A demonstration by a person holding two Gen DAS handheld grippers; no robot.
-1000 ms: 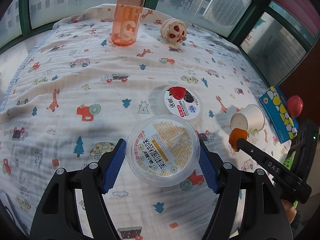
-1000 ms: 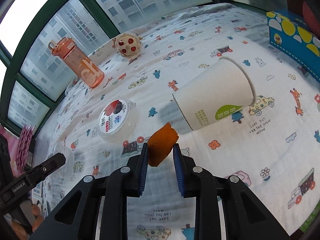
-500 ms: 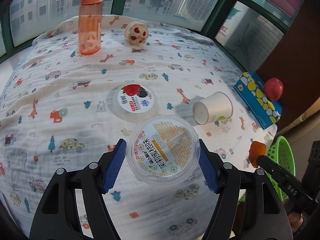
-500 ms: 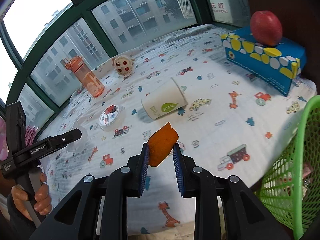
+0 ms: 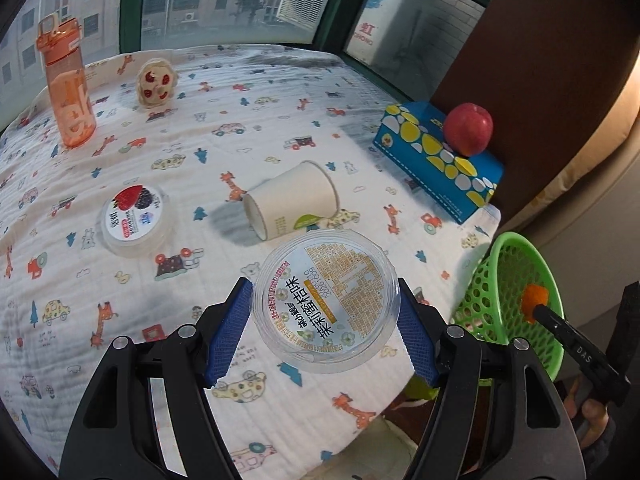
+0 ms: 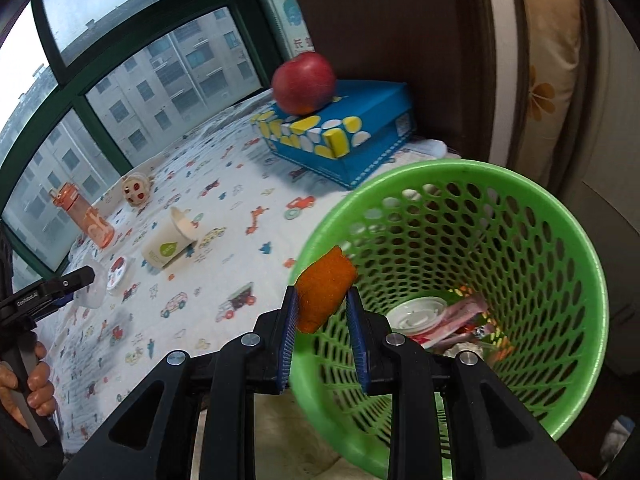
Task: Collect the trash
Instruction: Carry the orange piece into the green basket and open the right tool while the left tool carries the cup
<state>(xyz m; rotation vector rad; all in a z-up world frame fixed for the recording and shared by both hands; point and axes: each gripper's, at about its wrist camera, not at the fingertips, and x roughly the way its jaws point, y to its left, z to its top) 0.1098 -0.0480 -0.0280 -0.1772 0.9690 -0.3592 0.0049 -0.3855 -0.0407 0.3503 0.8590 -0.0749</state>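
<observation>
An orange peel piece point(image 6: 325, 293) sits clamped between the blue pads of the right gripper point(image 6: 322, 312), held at the near left rim of the green mesh basket point(image 6: 560, 216), which already holds a white lid and wrappers. The left gripper point(image 5: 325, 312) is clamped on a clear round lidded tub point(image 5: 326, 300) above the near edge of the printed cloth point(image 5: 248, 96). Farther left on the cloth lie a tipped paper cup point(image 5: 292, 200) and a berry-labelled tub point(image 5: 134, 220). At the far right, an apple point(image 6: 304, 82) rests on a blue box point(image 6: 352, 136).

clear tubs point(image 5: 326, 303) 2 | paper cup point(image 5: 292, 200) 1 | apple point(image 5: 468, 129) 1 | basket point(image 6: 576, 256) 1
</observation>
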